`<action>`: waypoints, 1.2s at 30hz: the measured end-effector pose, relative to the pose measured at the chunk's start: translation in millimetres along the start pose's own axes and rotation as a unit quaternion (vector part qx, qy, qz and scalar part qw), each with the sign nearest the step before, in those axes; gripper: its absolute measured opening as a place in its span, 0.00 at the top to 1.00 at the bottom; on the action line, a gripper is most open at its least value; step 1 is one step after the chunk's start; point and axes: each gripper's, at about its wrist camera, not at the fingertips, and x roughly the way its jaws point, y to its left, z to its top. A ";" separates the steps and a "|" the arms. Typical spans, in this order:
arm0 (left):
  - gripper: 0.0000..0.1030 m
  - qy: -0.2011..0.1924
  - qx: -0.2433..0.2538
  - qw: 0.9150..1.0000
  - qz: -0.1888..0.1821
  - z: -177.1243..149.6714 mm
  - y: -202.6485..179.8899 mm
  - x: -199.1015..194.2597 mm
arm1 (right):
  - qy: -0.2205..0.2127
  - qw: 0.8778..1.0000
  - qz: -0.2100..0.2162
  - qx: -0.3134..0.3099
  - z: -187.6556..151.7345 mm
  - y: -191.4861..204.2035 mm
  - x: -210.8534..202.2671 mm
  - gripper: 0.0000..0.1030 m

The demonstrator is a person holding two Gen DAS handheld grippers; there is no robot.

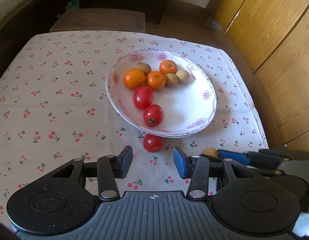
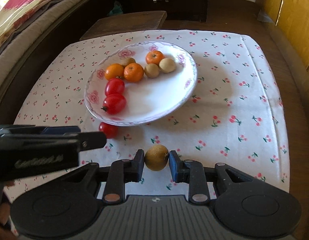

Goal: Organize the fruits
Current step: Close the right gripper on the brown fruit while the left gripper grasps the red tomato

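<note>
We are over a table under a cherry-print cloth point(image 1: 54, 92), whose far edge point(image 2: 214, 32) and right edge show whole, with dark wood past them. The cloth's left half lies bare and gives the widest free room; the right strip beside the plate is narrower but also bare.

The floral-rimmed plate point(image 1: 208, 108) sits right of centre, its near rim close to our left gripper point(image 1: 153, 163). The near and right part of its floor is bare white. Along its far and left side lie three oranges point(image 1: 134, 78), three brown fruits point(image 1: 171, 79) and two red tomatoes point(image 1: 143, 97), most of them touching a neighbour.

A third tomato point(image 1: 153, 142) rests on the cloth just outside the plate's near rim, ahead of our left gripper. Its jaws stand part-way open with nothing between them, the tomato lying beyond the tips.

Our right gripper point(image 2: 156, 163) sits just beside the left one, over the cloth near the table's front edge. Its jaws are closed narrowly on a brown fruit point(image 2: 156, 160), both pads pressing its sides, well short of the plate's rim.
</note>
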 end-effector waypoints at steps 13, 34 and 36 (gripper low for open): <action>0.46 0.004 0.003 1.000 0.020 5.5 -11.6 25.2 | 0.004 1.000 0.003 0.011 -0.9 -16.1 -0.2 0.72; 0.67 0.008 0.027 0.999 0.036 2.8 -16.2 35.8 | 0.012 1.000 0.001 0.001 0.9 -13.8 4.9 0.72; 0.67 0.009 0.032 0.999 0.036 0.6 -17.5 34.2 | 0.014 1.000 -0.003 -0.006 1.2 -12.1 5.1 0.72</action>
